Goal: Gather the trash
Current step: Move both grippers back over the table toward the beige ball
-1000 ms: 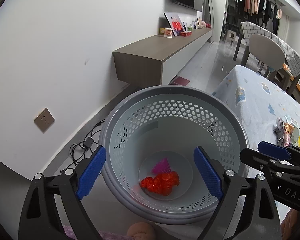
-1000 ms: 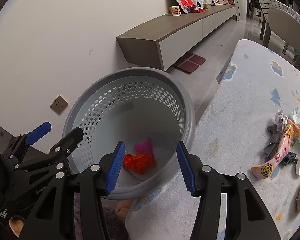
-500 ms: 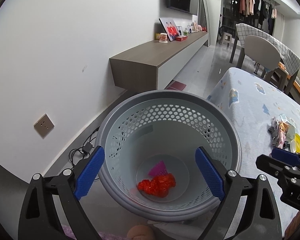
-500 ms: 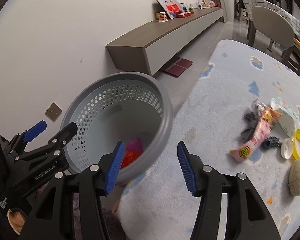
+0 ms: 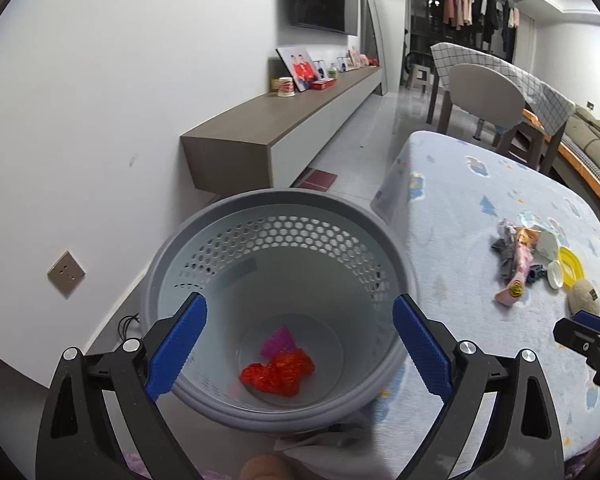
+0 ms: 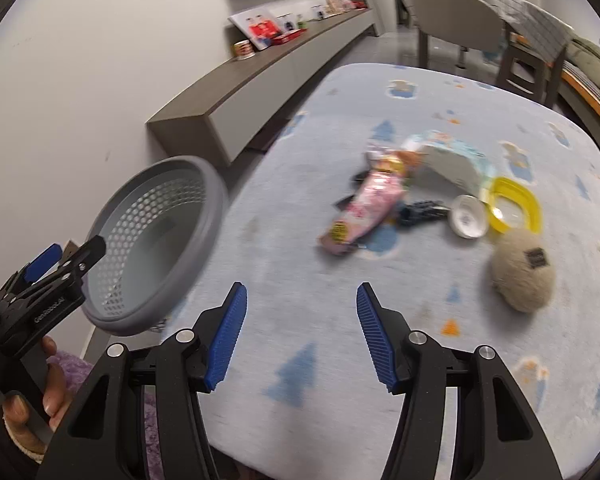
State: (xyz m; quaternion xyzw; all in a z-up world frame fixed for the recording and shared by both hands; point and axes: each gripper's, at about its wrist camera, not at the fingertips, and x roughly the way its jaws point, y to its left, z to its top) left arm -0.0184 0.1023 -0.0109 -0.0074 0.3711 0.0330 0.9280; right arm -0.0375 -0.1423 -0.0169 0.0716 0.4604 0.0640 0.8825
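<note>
Right wrist view is motion-blurred, esp. the trash pile [image 6: 420,196] on the table [image 6: 380,320]: a pink wrapper [image 6: 364,212], a white cap [image 6: 467,216], a yellow ring [image 6: 514,208], a pale packet [image 6: 452,162] and a dark bit [image 6: 422,212] lie close together, partly overlapping; the print on them can't be read. A beige fuzzy ball [image 6: 524,274] sits just beside the pile, nearer the camera. From that view the basket [image 6: 156,244] interior is mostly out of sight, so its contents don't show there. In the left wrist view the right gripper is cut off at the frame edge, only its tip showing.

Left gripper [image 5: 300,344] angles down over the basket [image 5: 276,248], which stands off the table's edge near the wall. Fingers spread wide, have just been opening, nothing between them; they frame the basket's bottom, where red crumpled trash [image 5: 278,372] and a pink scrap [image 5: 278,340] lie touching. A hand [image 6: 32,400] wraps the left gripper's handle, fingers curled, w/ a purple sleeve [image 6: 66,368] beside it.

Right gripper [image 6: 302,336] tilts down over bare tablecloth, short of the pile. Fingers stand moderately apart, nothing between them, pads touching nothing.
</note>
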